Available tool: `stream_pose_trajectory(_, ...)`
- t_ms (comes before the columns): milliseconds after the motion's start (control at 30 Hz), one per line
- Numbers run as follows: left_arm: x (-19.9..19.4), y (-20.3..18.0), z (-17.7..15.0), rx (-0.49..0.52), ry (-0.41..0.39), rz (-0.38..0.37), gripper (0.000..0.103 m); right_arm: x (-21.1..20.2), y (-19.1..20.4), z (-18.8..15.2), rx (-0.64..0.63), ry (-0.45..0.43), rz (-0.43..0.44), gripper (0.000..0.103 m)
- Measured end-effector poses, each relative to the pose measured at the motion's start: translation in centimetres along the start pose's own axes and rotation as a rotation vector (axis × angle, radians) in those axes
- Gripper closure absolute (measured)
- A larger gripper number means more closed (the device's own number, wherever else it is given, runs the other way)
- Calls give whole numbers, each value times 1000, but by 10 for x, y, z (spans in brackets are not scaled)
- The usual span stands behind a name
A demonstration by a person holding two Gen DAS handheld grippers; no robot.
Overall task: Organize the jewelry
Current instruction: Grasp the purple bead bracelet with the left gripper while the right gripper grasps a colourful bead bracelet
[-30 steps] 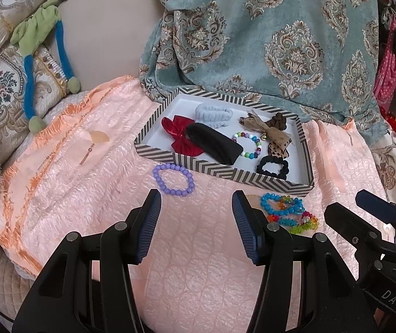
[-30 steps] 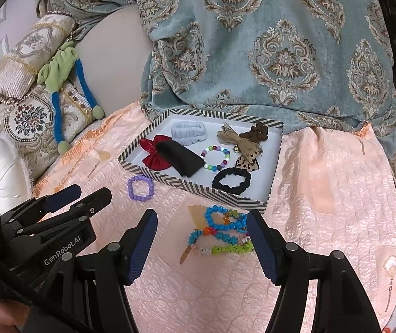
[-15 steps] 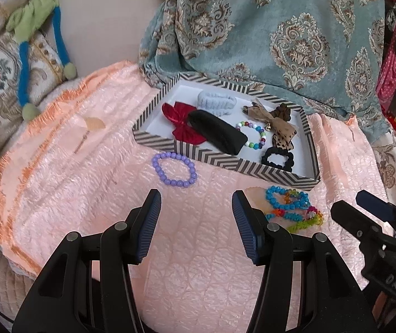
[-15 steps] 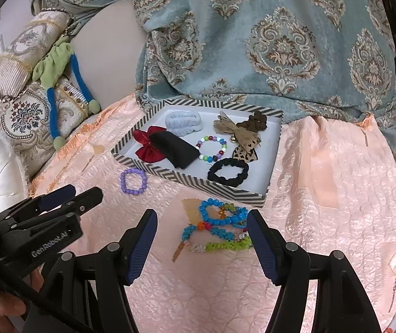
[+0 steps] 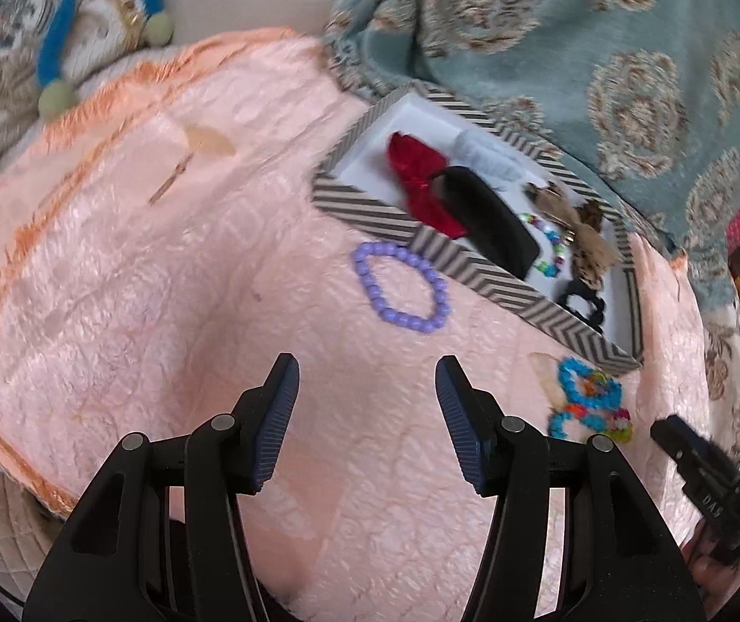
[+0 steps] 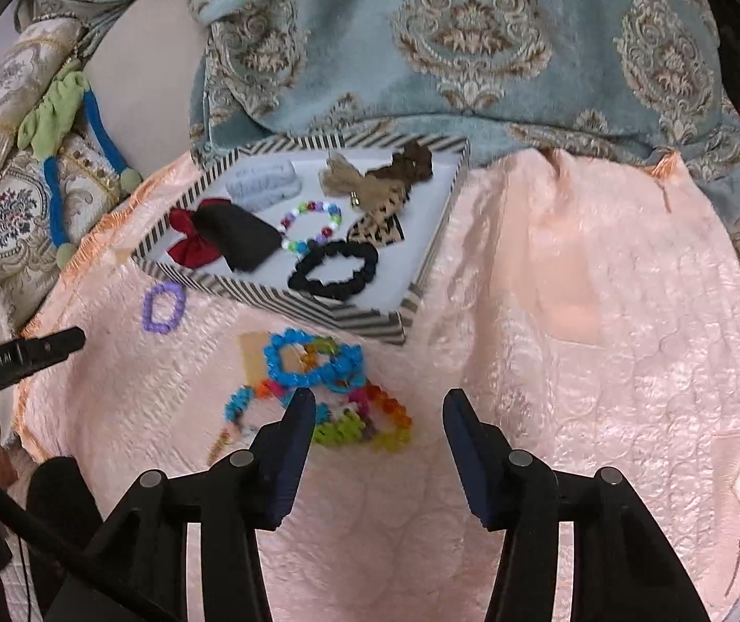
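1. Plainly, both my grippers are empty with jaws spread wide: my left gripper (image 5: pixel 367 404) hovers short of the round bracelet of lilac plastic beads (image 5: pixel 399 286), and my right gripper (image 6: pixel 377 433) hangs over the tangled heap of bright multicoloured bead bracelets (image 6: pixel 318 389).
2. Both lots lie on the peach quilted bedspread (image 6: pixel 577 363), just outside the shallow white tray with a black-and-white chevron rim (image 6: pixel 359 317), which already holds bows, scrunchies and a beaded bracelet.
3. I judge the lilac bracelet light, floppy on its string, with hard slick beads; pinching across one side of the ring should hold it.
4. The heap will likely lift as a snagged clump; I would grip the blue loop on top.
5. My left view is smeared, so tray contents blur; my right jaw tip hides part of the heap, and I cannot count its strands.
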State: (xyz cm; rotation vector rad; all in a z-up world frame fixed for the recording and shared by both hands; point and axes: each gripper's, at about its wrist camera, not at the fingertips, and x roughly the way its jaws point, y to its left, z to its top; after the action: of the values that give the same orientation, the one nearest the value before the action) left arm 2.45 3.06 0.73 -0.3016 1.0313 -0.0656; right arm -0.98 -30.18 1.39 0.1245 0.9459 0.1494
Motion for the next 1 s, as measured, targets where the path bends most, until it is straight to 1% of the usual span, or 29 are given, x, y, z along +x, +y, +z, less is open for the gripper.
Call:
stream_pose_trajectory(67, 5, 9, 5, -39, 7, -4, 46, 6, -3, 0, 6, 10, 5, 54)
stream_pose_trajectory(133, 7, 13, 9, -56, 4, 2, 45, 12, -7, 2, 16, 14, 6, 54)
stream_pose_trajectory(300, 14, 21, 14, -69, 17, 12, 44, 21, -6, 1, 7, 35, 29, 54)
stream_pose_trajectory(467, 21, 23, 13, -77, 25, 13, 44, 29, -7, -13, 15, 73, 50, 54)
stream_pose_trajectory(567, 25, 21, 13, -76, 35, 8, 44, 34, -7, -17, 28, 68, 55, 54)
stream_pose_trajectory(667, 26, 18, 13, -67, 33, 12, 44, 34, -8, -17, 34, 64, 74, 60)
stream_pose_trajectory(733, 27, 17, 13, -66, 34, 13, 44, 35, -6, -17, 26, 60, 77, 69)
stream_pose_trajectory(767, 27, 17, 13, -67, 36, 13, 44, 35, -5, -18, 17, 55, 77, 79)
stream_pose_trajectory(833, 28, 17, 13, -65, 39, 14, 44, 32, -5, -19, 18, 49, 94, 85)
stream_pose_trajectory(867, 29, 17, 13, -63, 39, 16, 44, 30, -5, -19, 21, 46, 101, 90)
stream_pose_trajectory(1000, 28, 16, 14, -66, 36, 14, 44, 20, -10, -20, 35, 35, 130, 90)
